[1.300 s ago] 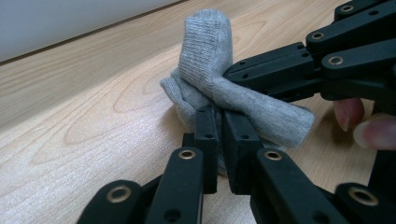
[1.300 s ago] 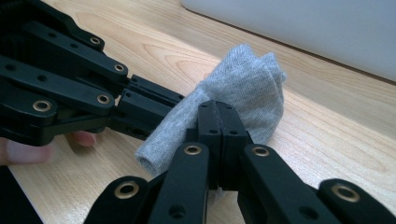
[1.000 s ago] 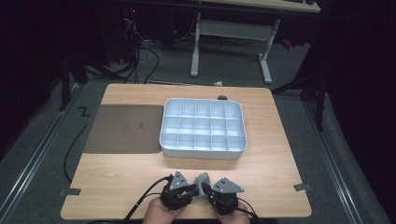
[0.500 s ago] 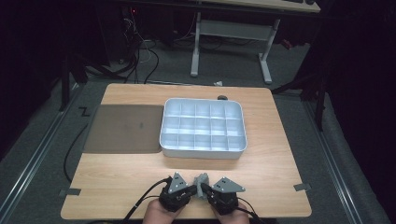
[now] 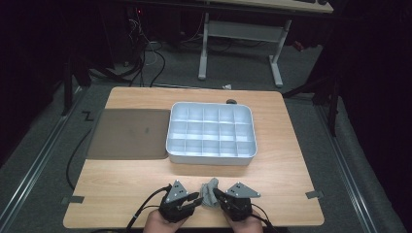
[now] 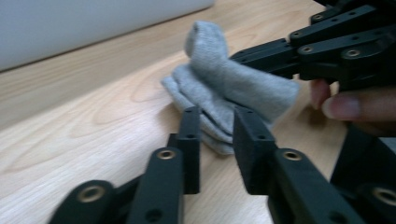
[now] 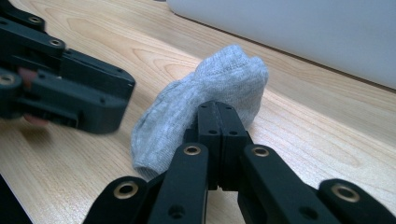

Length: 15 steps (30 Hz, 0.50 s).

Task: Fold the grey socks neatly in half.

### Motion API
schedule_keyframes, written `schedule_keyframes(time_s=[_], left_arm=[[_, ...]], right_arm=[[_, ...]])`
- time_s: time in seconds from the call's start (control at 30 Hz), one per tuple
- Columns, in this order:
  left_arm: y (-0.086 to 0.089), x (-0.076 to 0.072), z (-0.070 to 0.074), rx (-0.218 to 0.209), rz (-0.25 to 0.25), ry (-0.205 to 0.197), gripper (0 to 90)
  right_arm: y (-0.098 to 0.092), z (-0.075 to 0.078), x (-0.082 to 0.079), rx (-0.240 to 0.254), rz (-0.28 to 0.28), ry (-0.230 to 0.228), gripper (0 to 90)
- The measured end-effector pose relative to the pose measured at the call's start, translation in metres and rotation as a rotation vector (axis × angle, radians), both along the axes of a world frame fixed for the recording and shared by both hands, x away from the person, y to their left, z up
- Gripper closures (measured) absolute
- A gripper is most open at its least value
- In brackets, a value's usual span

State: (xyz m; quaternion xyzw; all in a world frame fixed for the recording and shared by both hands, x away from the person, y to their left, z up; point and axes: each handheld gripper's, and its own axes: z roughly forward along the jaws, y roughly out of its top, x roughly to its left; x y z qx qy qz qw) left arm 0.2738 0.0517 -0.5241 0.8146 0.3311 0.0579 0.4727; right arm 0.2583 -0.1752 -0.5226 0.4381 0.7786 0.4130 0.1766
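Note:
A small grey sock (image 5: 210, 191) lies bunched on the wooden table near its front edge, between my two grippers. My right gripper (image 5: 217, 194) is shut on the sock (image 7: 205, 102) and pinches its fabric at the jaw tips (image 7: 217, 109), holding one fold up. My left gripper (image 5: 194, 200) faces it from the left. Its jaws (image 6: 217, 116) have just been opening and stand a little apart, with the sock's edge (image 6: 224, 88) at their tips and not pressed. The right gripper's arms (image 6: 327, 46) and a fingertip show behind the sock.
A pale blue-grey tray (image 5: 211, 158) divided into several compartments stands mid-table beyond the sock. A brown mat (image 5: 126, 133) lies to its left. A small dark object (image 5: 231, 102) sits at the far edge behind the tray. Bare wood stretches either side of the hands.
Both hands have stayed at the front edge with the sock between them. No clear shift of the sock or tray shows from above.

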Motion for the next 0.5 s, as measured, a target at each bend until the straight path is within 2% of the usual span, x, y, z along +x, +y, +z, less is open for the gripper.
schedule_keyframes(time_s=[0.07,0.1,0.27,0.5], left_arm=[[0.0,0.004,-0.003,0.036,0.04,0.011,83.1],[-0.002,0.006,-0.005,0.059,0.044,0.018,85.0],[-0.017,0.007,-0.008,0.099,0.017,0.021,86.1],[-0.03,0.007,-0.009,0.12,-0.004,0.01,87.4]], right_arm=[[0.0,0.0,0.0,0.0,0.001,-0.002,90.0],[0.0,0.0,0.0,0.002,-0.001,0.001,90.0],[0.001,0.0,0.0,0.007,0.004,0.002,90.0],[0.004,0.004,-0.003,0.018,0.012,-0.009,90.0]])
